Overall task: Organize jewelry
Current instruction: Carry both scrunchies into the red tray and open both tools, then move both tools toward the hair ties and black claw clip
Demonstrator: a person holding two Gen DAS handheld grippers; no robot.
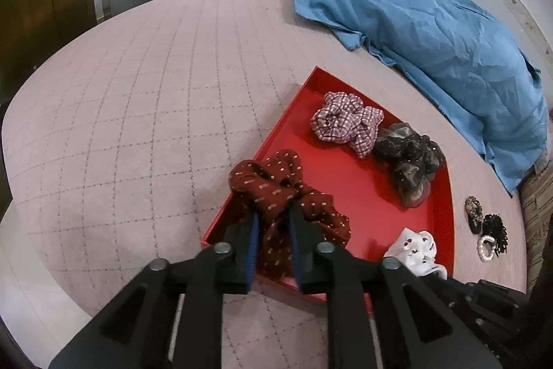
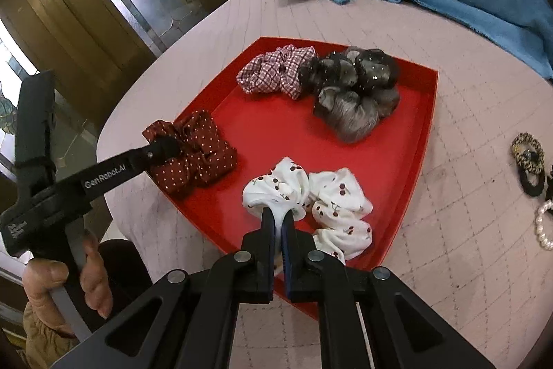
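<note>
Left gripper (image 1: pixel 273 213) was clamped on the dark red dotted scrunchie (image 1: pixel 287 196), its fingers pinching a bunched fold of it right at the near left rim of the red tray (image 1: pixel 345 182), the fabric spilling partly over that edge. Over on the other side, the right gripper (image 2: pixel 278 220) was pressed nearly together on the white cherry-print scrunchie (image 2: pixel 311 196), nipping its left lobe while the rest lay on the tray floor near the front. Seen from the right wrist, the left gripper reached in from the left, with the person's hand (image 2: pixel 69 279) wrapped round its handle. Further back in the tray sat the pink checked scrunchie (image 2: pixel 276 71) and, touching it on its right, the grey-and-black sheer scrunchie (image 2: pixel 356 95). The tray lay on a pink quilted bed (image 1: pixel 138 92). Off to the right of the tray, on the bed, were small hair ties (image 1: pixel 490 227) and a pearl band (image 2: pixel 544 227). A blue cloth (image 1: pixel 432 33) lay heaped at the far side.
</note>
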